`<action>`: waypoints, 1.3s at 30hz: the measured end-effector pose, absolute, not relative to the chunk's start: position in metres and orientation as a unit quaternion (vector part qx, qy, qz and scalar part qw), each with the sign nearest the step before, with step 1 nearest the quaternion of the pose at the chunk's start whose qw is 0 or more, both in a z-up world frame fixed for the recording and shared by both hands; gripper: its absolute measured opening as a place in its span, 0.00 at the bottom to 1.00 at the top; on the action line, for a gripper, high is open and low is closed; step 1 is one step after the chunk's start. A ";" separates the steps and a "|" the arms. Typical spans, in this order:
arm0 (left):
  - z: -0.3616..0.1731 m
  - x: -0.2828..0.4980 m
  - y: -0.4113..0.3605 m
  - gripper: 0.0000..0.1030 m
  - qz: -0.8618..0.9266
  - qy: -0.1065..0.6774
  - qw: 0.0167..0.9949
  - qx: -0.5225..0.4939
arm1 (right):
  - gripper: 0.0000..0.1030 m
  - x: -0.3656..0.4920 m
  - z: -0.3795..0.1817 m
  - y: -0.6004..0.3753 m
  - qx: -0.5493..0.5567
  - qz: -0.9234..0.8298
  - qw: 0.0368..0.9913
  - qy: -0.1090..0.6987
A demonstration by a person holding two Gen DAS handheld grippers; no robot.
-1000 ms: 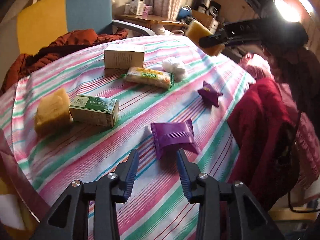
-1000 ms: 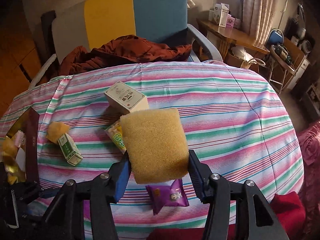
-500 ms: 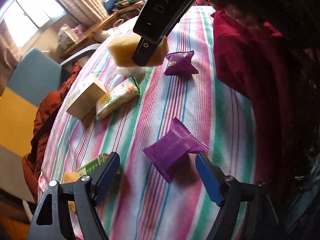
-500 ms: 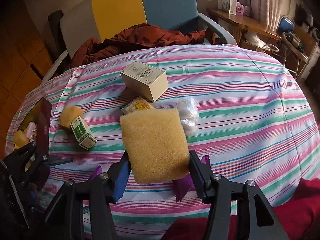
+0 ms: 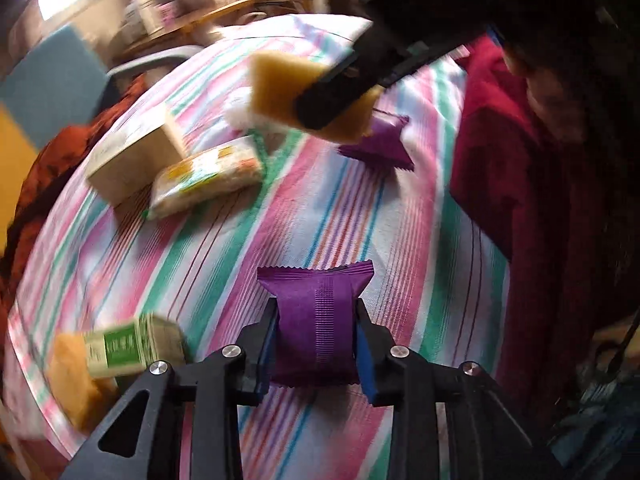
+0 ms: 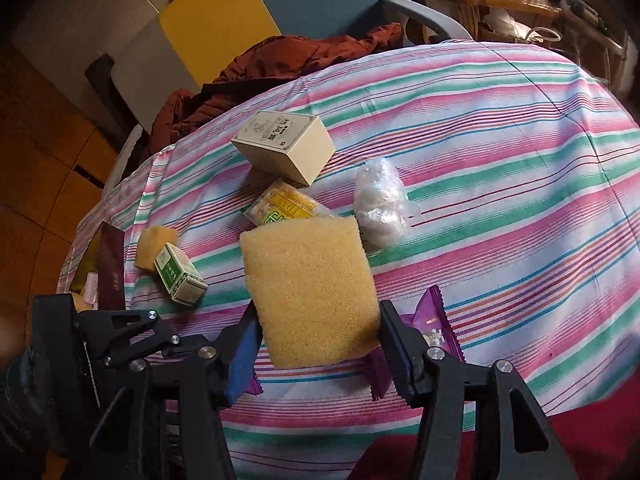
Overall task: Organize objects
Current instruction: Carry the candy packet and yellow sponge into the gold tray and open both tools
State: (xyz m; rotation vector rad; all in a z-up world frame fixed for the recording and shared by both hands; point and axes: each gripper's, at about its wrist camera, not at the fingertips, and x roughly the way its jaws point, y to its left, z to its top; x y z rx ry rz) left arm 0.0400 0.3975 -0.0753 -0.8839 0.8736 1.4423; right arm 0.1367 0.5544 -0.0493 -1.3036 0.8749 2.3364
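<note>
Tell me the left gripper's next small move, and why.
Probably lift straight up a little. The left gripper has just closed on the purple packet, pads pressing both its sides, and the packet seems to still lie on the striped cloth; raising it frees it for carrying.

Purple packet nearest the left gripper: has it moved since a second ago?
Cannot tell against the tablecloth: the camera swung. Against the left gripper, yes: the purple packet lay ahead of the fingertips, and now the jaws, just closed, pinch it.

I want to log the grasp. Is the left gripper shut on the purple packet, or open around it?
Shut on it. The left gripper has just closed, and both blue pads press the sides of the purple packet.
</note>
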 end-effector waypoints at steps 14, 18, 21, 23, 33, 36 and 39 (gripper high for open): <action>-0.013 0.011 0.259 0.32 0.762 0.148 0.480 -0.409 | 0.56 0.104 -0.025 0.485 -0.452 0.853 0.131 0.227; -0.002 -0.004 0.202 0.33 0.802 0.102 0.428 -0.404 | 0.56 0.066 -0.015 0.433 -0.454 0.866 0.078 0.195; 0.005 -0.020 0.155 0.33 0.835 0.060 0.373 -0.401 | 0.56 0.038 -0.008 0.392 -0.454 0.873 0.039 0.171; 0.007 -0.029 0.129 0.33 0.836 0.048 0.372 -0.400 | 0.56 0.018 -0.005 0.366 -0.457 0.876 0.017 0.155; -0.003 -0.082 0.023 0.33 0.884 -0.031 0.223 -0.410 | 0.56 -0.060 -0.001 0.269 -0.478 0.873 -0.044 0.089; -0.011 -0.095 0.008 0.38 0.888 -0.038 0.193 -0.416 | 0.57 -0.071 -0.009 0.253 -0.495 0.865 -0.040 0.076; -0.018 -0.104 -0.001 0.52 0.886 -0.044 0.185 -0.423 | 0.67 -0.073 -0.022 0.240 -0.520 0.851 -0.048 0.065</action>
